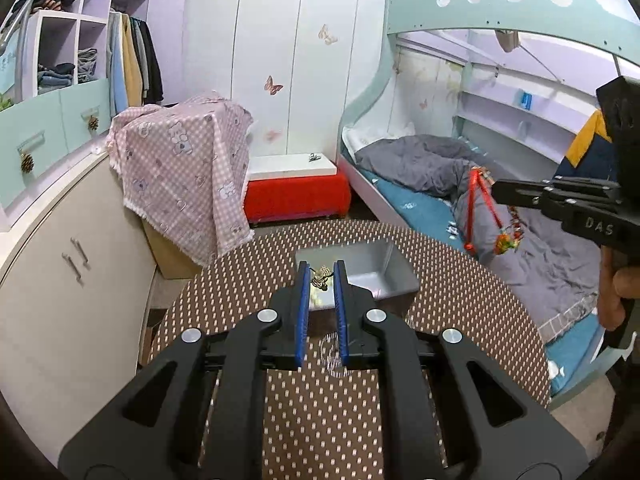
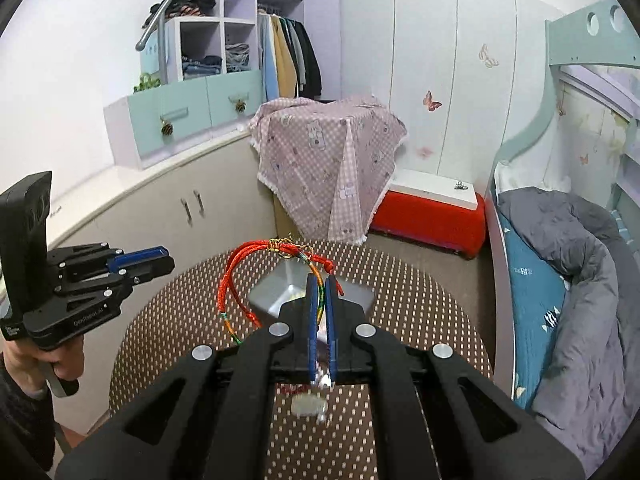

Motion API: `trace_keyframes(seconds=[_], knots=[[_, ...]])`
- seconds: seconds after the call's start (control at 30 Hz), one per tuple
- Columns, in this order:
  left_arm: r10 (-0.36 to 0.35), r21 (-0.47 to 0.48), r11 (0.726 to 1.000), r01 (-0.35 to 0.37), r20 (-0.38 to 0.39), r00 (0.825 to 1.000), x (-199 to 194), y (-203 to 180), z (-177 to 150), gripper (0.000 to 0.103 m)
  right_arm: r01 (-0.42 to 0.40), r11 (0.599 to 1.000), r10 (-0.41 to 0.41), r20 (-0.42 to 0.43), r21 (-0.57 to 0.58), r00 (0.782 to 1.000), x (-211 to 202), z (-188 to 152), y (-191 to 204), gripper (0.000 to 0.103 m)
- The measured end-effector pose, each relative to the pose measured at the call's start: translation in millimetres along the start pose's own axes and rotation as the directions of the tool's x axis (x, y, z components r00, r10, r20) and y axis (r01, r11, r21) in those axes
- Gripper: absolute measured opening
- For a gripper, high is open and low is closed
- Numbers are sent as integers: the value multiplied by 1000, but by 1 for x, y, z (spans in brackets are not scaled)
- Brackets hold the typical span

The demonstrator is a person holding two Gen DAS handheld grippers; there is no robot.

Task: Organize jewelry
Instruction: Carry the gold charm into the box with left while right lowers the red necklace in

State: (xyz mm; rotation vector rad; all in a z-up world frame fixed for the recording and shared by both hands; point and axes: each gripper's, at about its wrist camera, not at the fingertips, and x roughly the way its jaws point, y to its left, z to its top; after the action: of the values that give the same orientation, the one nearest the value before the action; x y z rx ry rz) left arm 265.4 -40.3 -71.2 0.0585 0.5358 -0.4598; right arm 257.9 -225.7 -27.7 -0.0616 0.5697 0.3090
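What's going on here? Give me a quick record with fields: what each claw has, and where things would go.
left gripper: small gold trinket sits between its blue fingers; a firm grip cannot be told
right gripper: shut on red cord bracelet, loops dangling
container: grey tray on the table
table: round, brown dotted cover
also on table: silvery ring, blurred
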Motion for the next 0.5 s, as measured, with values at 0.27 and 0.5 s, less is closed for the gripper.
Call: trace_keyframes(seconds=[0.27, 0.5], knots=[[-61, -14, 998, 60, -43, 997, 45, -2, 42, 12, 14, 999, -11, -74, 30, 997, 57, 22, -13, 2], [-97, -42, 995, 92, -156, 983, 105, -3, 46, 13, 22, 994, -3, -182, 103, 983, 115, 17, -28, 3]])
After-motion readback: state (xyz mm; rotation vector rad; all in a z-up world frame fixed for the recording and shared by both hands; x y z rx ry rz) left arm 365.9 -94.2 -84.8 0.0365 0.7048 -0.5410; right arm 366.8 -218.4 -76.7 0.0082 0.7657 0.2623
